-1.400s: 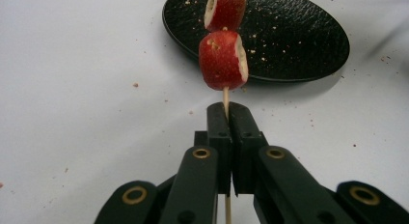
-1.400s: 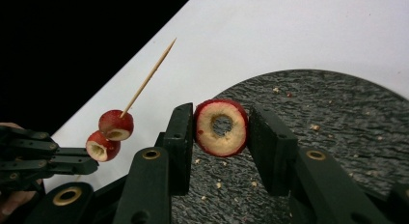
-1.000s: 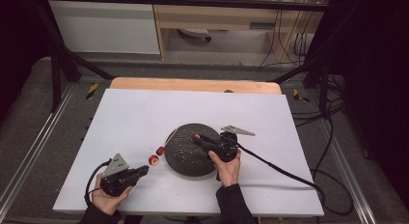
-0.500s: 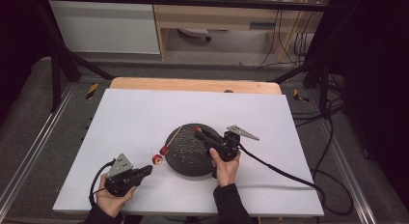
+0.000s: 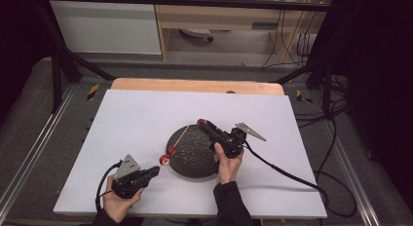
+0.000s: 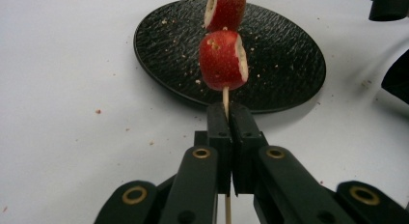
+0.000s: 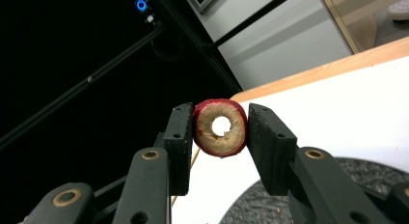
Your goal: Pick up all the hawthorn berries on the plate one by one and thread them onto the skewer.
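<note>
Step in hand looked like threading fruit onto a skewer. Left gripper [image 6: 226, 115] had its jaws pressed together on the thin wooden skewer [image 6: 225, 96], gripping it below the fruit. Two red fruit pieces were on the stick: the lower piece [image 6: 223, 60] sat just above the jaws, the upper piece [image 6: 225, 9] touching it from above. In the high view the left gripper [image 5: 155, 171] was at the near left of the white table [image 5: 136, 114], with the skewer [image 5: 178, 139] running up and across the left rim of the black plate [image 5: 192, 155].

Right gripper [image 7: 221, 130] was clamped on a cored fruit ring [image 7: 221, 127], hole facing the camera, red skin at the rim. In the high view that gripper [image 5: 202, 123] was raised over the far edge of the plate, well apart from the left one.

My read: two pieces on, a third picked up but not yet on the stick. Next move called for bringing the ring's hole in line with the free tip of the skewer, then sliding it down against the upper piece. Risks: the hole was small, so a skew would split the ring or bend the stick. Plate held crumbs, no more pieces that I could see.
</note>
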Tool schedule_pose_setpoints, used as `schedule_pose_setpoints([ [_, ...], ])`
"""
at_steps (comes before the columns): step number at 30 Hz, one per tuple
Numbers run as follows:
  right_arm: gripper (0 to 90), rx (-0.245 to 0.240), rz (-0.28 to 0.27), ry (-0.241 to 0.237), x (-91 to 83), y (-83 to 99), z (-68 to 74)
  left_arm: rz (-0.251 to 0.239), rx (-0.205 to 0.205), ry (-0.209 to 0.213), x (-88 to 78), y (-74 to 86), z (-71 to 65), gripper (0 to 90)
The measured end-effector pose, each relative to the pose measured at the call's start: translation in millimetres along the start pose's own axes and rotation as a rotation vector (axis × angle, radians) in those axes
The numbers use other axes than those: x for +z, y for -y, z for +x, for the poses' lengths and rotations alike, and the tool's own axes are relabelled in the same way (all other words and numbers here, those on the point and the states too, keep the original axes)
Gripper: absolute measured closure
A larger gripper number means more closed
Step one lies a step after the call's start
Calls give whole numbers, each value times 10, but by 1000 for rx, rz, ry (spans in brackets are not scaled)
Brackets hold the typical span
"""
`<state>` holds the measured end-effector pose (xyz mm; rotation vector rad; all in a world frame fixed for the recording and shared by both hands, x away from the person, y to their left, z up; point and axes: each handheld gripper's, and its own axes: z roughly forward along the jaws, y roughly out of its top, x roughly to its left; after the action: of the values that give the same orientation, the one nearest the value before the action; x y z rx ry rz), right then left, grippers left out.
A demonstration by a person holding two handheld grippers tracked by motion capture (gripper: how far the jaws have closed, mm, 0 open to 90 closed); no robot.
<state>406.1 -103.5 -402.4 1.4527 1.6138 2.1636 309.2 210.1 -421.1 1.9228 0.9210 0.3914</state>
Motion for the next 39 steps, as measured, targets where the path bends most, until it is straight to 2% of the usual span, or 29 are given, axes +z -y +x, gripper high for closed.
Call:
schedule_pose_setpoints([
  [7,631,39,-63,-16,10,-82,-11,-15,0,17,38,-91,-90,879],
  [16,632,74,-112,-32,23,-154,-31,-27,0,34,91,-177,-188,879],
  [27,632,108,-148,-48,25,-184,-38,-50,-1,47,151,-275,-281,879],
  [39,632,137,-160,-70,12,-184,-20,-65,-16,44,190,-293,-294,879],
])
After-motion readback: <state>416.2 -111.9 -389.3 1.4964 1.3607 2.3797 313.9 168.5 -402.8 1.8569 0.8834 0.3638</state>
